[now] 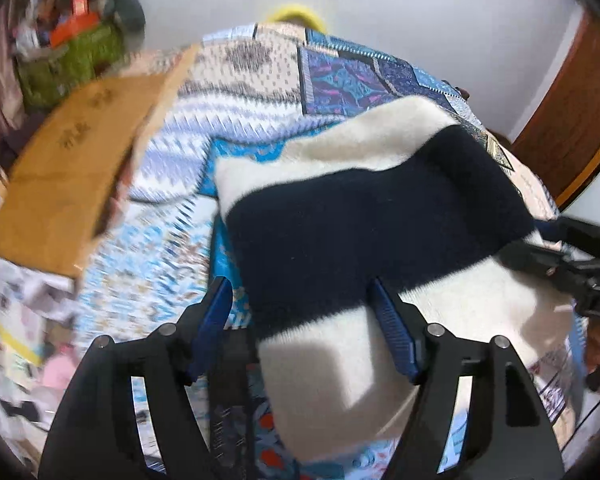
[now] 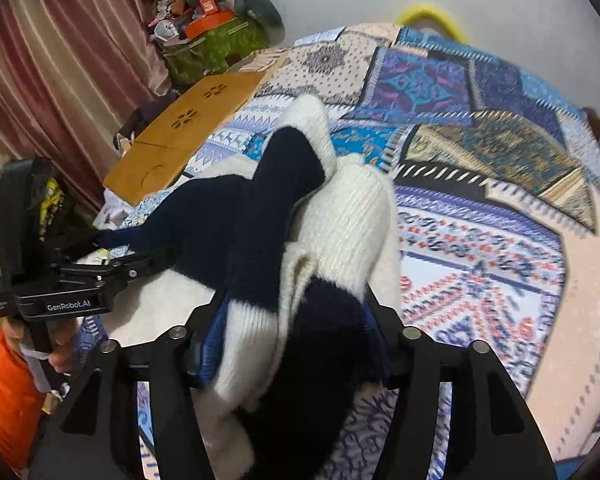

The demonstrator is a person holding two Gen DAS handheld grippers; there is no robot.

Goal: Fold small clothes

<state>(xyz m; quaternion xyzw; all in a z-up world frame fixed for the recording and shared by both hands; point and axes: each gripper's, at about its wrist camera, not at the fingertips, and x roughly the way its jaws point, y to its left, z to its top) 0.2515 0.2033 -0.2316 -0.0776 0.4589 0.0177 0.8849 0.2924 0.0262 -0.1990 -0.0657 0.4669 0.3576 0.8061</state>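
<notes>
Your right tool (image 2: 292, 320) pinches a bunched fold of the cream-and-navy knit sweater (image 2: 268, 208), lifted over the rest of it. Your left tool (image 1: 304, 312) is spread wide, fingers either side of the sweater's near edge, not gripping. The sweater lies on the patchwork bedspread (image 2: 480, 216), just beside the wooden board (image 2: 188, 128) at the bed's edge.

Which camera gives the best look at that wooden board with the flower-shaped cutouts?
The right wrist view: the flat tan wooden board is sharp there, its flower cutouts plain. The left wrist view shows the same board blurred, its cutouts smeared.
</notes>
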